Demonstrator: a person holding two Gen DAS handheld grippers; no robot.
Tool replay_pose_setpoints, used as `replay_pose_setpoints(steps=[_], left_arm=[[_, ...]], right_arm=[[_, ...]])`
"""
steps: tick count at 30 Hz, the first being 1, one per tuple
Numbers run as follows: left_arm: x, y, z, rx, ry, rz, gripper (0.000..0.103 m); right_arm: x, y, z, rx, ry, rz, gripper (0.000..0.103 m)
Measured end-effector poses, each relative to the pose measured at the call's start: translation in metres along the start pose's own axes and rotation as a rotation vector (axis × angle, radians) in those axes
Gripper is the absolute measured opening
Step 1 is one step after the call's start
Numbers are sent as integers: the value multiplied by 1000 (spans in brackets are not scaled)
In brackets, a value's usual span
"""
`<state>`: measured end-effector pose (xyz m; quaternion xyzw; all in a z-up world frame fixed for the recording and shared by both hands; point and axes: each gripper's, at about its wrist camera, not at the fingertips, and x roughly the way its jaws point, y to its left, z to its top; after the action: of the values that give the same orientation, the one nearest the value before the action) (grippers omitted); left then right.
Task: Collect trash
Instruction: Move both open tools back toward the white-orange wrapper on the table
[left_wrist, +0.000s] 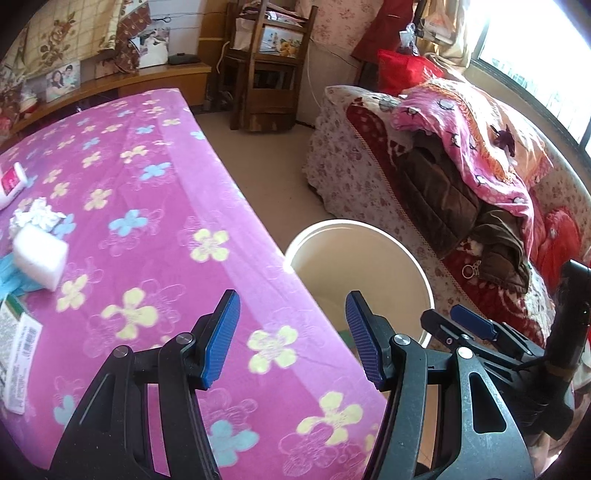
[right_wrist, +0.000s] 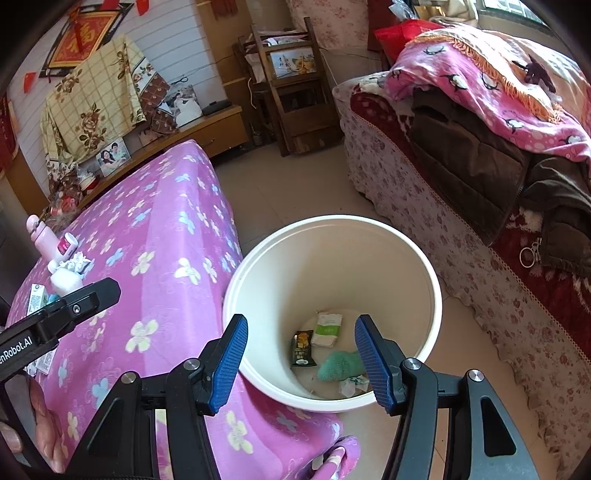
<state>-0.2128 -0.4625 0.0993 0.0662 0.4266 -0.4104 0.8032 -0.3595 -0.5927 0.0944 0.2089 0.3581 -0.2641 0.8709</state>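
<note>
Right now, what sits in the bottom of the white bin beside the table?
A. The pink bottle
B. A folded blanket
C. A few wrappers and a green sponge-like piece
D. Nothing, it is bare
C: the right wrist view looks down into the white bin and shows a dark snack wrapper, a pale packet and a green sponge-like piece on its floor.

I see a wooden chair (right_wrist: 291, 88) standing on the floor past the far end of the desk's pink flowered cloth (left_wrist: 155, 206). A sofa (right_wrist: 424, 192) in a floral cover runs along the right, with a pink blanket (right_wrist: 491, 99) and a brown jacket (right_wrist: 476, 166) heaped on it. A low wooden cabinet (right_wrist: 207, 129) lines the far wall, with a framed photo (right_wrist: 112, 157) on top.
</note>
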Motion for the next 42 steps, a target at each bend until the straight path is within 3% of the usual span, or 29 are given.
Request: replay_pose_setpoints(steps=[20, 42], left_arm=[[-70, 69, -29, -74, -43, 157, 58], [-166, 199, -97, -268, -32, 320, 58]], right_arm=[[-34, 99, -8, -127, -15, 101, 67], [-27, 232, -45, -313, 65, 274, 68]])
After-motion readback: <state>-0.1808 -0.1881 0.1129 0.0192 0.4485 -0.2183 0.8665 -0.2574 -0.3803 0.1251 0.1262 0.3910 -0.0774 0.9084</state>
